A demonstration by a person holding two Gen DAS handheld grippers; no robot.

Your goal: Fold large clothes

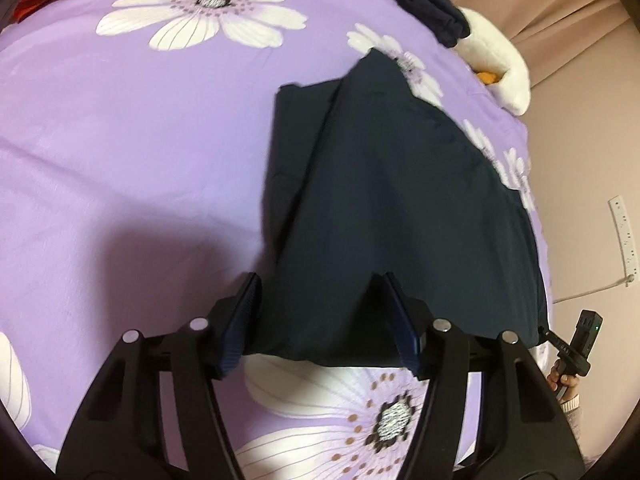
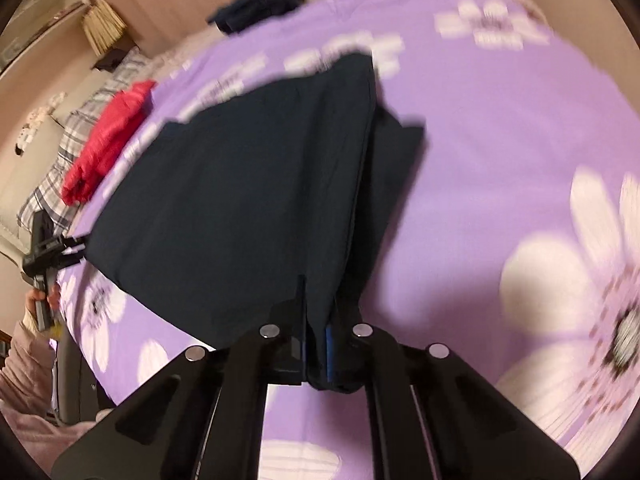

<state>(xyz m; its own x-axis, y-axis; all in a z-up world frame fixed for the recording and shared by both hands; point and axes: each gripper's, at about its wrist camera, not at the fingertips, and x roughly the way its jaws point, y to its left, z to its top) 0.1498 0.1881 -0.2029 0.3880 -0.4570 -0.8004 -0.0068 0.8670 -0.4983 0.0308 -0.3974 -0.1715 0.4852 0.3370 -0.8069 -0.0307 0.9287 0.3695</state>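
A dark navy garment (image 1: 384, 200) lies partly folded on a bed covered with a purple sheet (image 1: 132, 152) printed with large white flowers, its near hem at the bed's front edge and its length running away toward the far side, with a second layer showing along one long edge. The right tool (image 2: 317, 344) is clamped tight on the near hem at one corner, dark cloth pinched between its blue pads. The left tool (image 1: 318, 320) stands about half open at the other near corner; the hem lies between its two fingers (image 1: 240, 320), but the pads do not press on it. In the left view a hand (image 1: 562, 380) grips the handle of the right tool at the bed's edge. Beyond the garment, near the far edge, sits a folded dark piece of clothing (image 1: 420, 0) beside a white plush toy (image 1: 504, 64). A red garment (image 2: 108, 140) lies bunched at the side of the bed, next to plaid bedding (image 2: 76, 132)
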